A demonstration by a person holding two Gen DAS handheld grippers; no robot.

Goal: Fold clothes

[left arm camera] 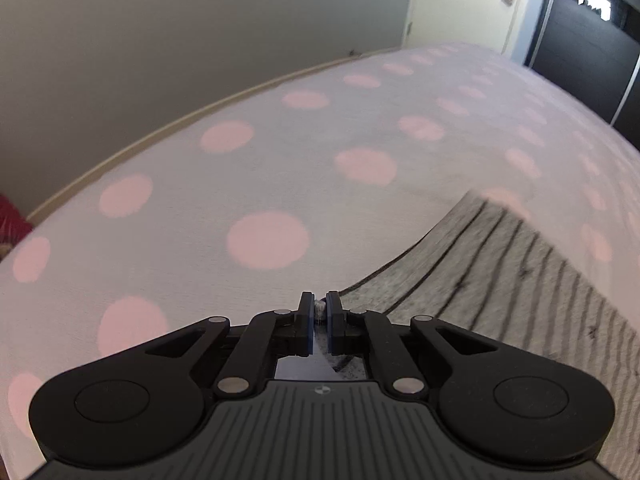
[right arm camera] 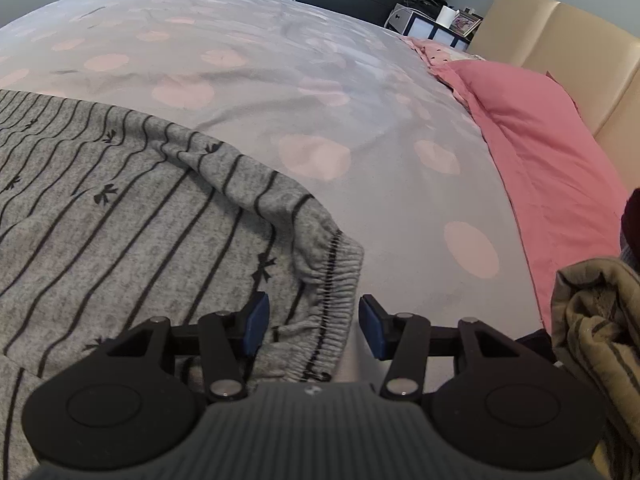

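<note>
A grey garment (left arm camera: 500, 272) with thin black stripes and small bows lies spread on the bed, at the right of the left wrist view. My left gripper (left arm camera: 320, 305) is shut on a small bit of the garment's edge, which shows as a grey tuft between the blue pads. In the right wrist view the same garment (right arm camera: 120, 232) fills the left half, its ribbed elastic band (right arm camera: 340, 280) bunched at the near end. My right gripper (right arm camera: 312, 320) stands open around that band, and the right pad is clear of the cloth.
The bed cover (left arm camera: 240, 200) is white with pink dots and reaches to a grey wall. A pink pillow (right arm camera: 532, 140) and beige headboard (right arm camera: 560, 40) lie to the right. An olive striped cloth (right arm camera: 600, 320) sits at the near right. A door (left arm camera: 460, 0) and dark wardrobe (left arm camera: 580, 40) stand beyond.
</note>
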